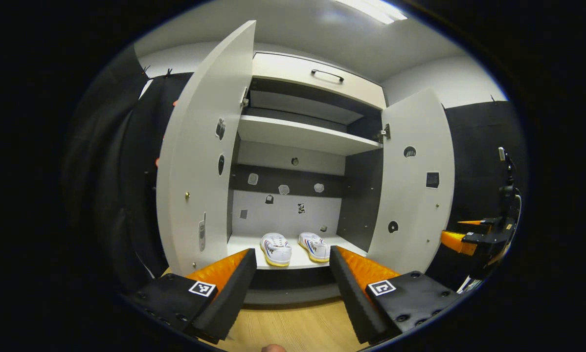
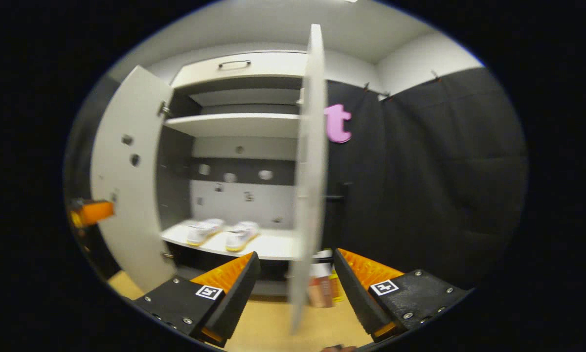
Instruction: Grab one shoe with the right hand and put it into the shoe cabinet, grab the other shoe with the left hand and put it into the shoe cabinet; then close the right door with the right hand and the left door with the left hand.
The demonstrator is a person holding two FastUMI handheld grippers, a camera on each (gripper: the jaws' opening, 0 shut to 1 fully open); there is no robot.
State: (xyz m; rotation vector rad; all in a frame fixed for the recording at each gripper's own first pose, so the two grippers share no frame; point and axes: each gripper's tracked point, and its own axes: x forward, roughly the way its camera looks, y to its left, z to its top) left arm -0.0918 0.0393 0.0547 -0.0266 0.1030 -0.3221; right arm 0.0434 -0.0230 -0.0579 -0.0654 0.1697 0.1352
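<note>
Pale wooden floor runs up to the shoe cabinet, both doors swung open, where two white shoes sit side by side on the bottom shelf at twelve o'clock, while the left gripper and right gripper hang with fingers wide, holding nothing.

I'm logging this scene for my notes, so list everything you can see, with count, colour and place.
shoes: two, white with yellow soles, side by side on the bottom shelf.
shoe cabinet: one, white with dark inner panels, facing the cameras.
cabinet doors: two, white, both open; left door, right door.
drawer: one, white with a dark handle, at the cabinet top.
floor: light wood, in front of the cabinet.
small items: blurred, on the floor behind the right door; cannot tell what.
left claw: open, empty, facing the shoes.
right claw: open, astride the right door's edge.
</note>
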